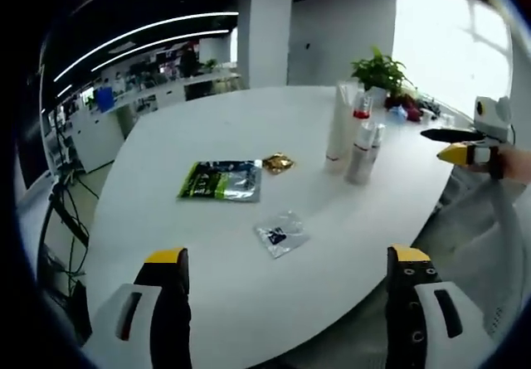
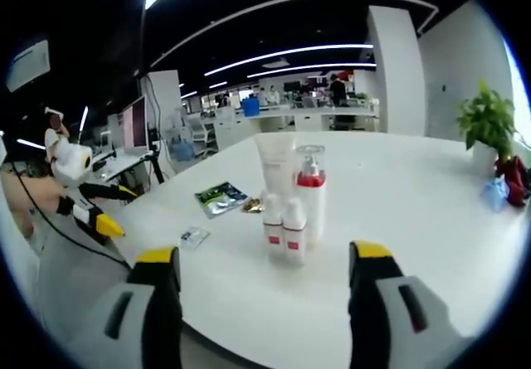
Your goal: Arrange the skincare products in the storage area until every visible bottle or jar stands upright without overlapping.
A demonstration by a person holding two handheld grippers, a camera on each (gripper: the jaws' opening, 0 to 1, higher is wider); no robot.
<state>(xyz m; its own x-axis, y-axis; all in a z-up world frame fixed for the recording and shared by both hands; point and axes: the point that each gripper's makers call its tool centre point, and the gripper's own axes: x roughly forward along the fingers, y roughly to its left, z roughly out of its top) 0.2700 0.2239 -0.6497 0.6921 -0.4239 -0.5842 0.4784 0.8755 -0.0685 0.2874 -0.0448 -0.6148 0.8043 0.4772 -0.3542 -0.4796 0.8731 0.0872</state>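
Right gripper view: tool (image 2: 264,274) wide open, seemingly empty.

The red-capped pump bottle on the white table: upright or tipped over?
Upright. In the right gripper view the pump bottle stands on its base on the table, clear cap on top, beside the white tube.

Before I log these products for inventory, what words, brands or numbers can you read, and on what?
None can be read.
Green packet: print blurred.
Gold sachet: no legible text.
Clear sachet: dark mark, too small.
White tube: no legible text.
Small bottles: red label bands, too small.
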